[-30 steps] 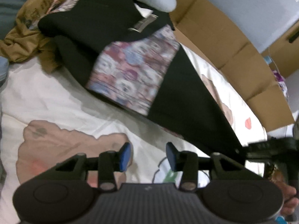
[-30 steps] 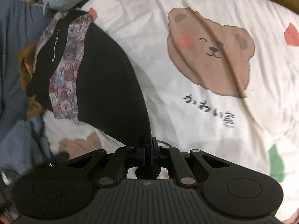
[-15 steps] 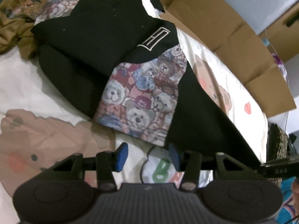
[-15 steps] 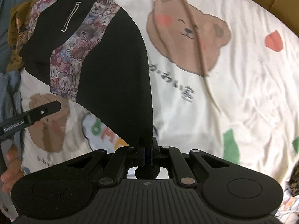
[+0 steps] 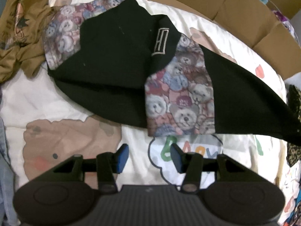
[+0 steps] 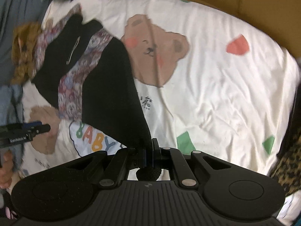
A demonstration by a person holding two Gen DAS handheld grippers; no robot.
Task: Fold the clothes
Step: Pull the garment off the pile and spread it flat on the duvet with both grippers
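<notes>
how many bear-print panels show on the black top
2 on the black top: one bear-print panel by the near hem, another at the far end beside the brown garment. Folds may hide more.

a cream bear-print bedsheet (image 6: 216, 86) covers the bed, with flattened brown cardboard (image 5: 235, 9) along its far edge.

My left gripper (image 5: 149, 157) points steeply down, its blue-padded fingers (image 5: 122, 157) standing apart with nothing between them, neither pad pressing on anything. In the right wrist view that same gripper (image 6: 40, 127) reaches in from the left edge, and part of the hand (image 6: 4, 166) carrying it shows blurred at the lower left. My right gripper (image 6: 149, 151) also points steeply down, its jaws pressed tight together on a corner of the black garment (image 6: 112, 94), a small nub of dark cloth poking out behind the pads.
</notes>
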